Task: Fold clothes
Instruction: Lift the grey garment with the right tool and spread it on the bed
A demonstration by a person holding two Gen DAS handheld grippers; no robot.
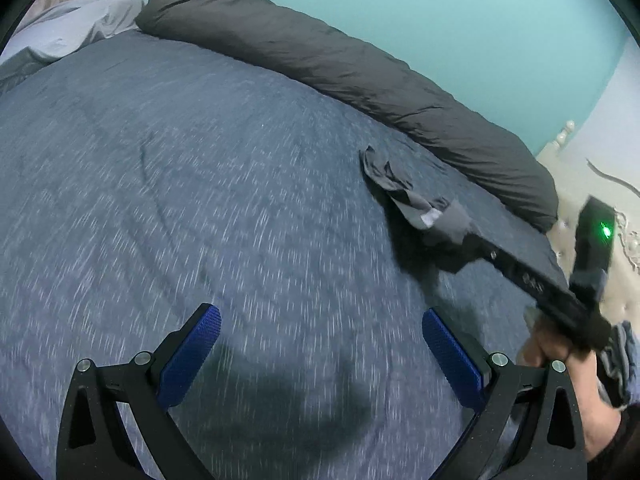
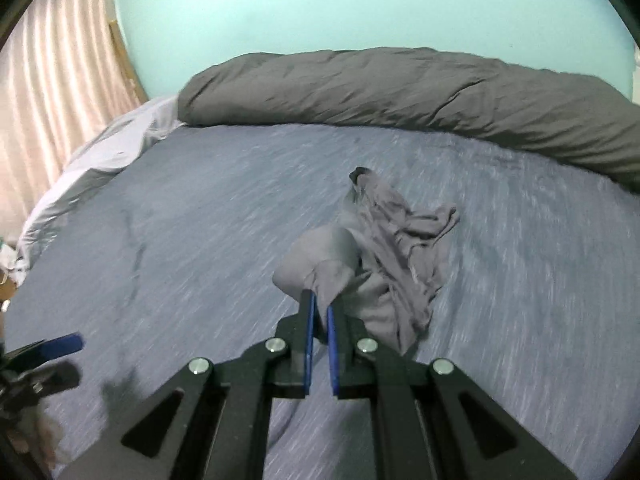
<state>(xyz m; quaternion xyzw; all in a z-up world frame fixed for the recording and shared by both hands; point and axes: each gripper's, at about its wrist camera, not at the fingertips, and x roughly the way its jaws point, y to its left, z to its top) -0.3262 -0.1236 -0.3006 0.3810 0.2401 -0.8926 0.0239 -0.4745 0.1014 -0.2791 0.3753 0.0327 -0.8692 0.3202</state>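
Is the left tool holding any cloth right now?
No: the left tool is wide open over the blue bedspread, nothing between its pads.

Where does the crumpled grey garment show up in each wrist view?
Left wrist: the grey garment is right of centre, hanging from the right gripper.
Right wrist: the garment is at centre, pinched in the right gripper.
Shared landmark: the long dark grey pillow against the wall.

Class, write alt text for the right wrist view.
The right gripper, blue-padded, is shut on a crumpled grey garment trailing onto a blue heathered bedspread. A long dark grey rolled duvet lies along the turquoise wall.
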